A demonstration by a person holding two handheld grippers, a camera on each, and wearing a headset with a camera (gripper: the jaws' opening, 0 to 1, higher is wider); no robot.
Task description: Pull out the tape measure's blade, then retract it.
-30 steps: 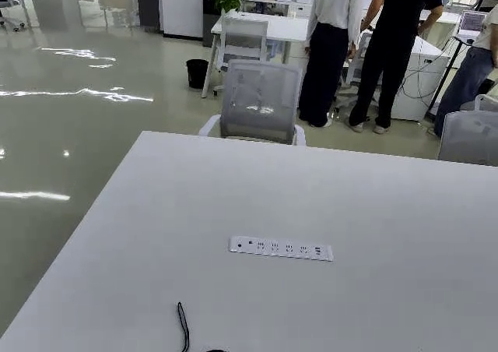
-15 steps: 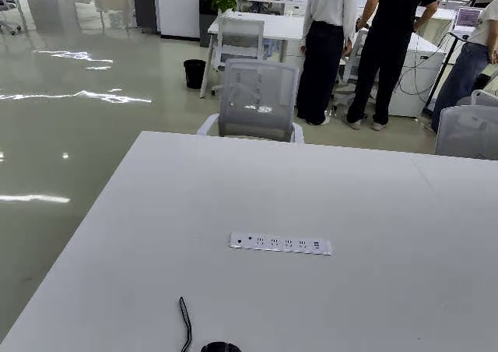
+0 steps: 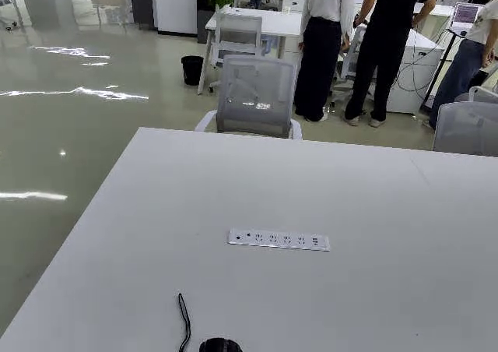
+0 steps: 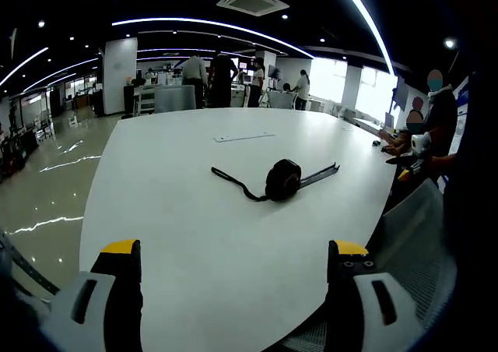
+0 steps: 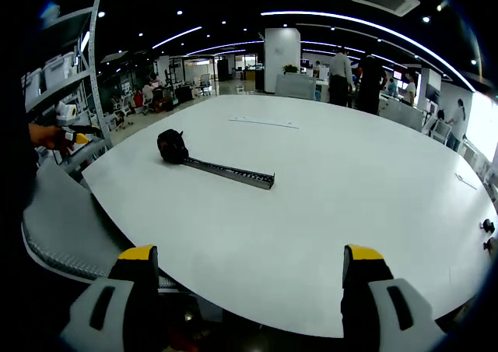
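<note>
While left tool (image 4: pixel 233 248) and right tool (image 5: pixel 253 251) gape wide, tape measure (image 4: pixel 282 179) lies well ahead

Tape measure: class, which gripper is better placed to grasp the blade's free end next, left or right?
Right, probably. The blade's tip points toward the open right gripper, with the case farther off. From the left gripper, the case lies nearer than the tip, so it suits steadying the case.

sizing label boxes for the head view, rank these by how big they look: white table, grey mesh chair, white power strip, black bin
Largest to smallest, as they look:
1. white table
2. grey mesh chair
3. white power strip
4. black bin; it stands far off on the floor, so its true size is unsure.
</note>
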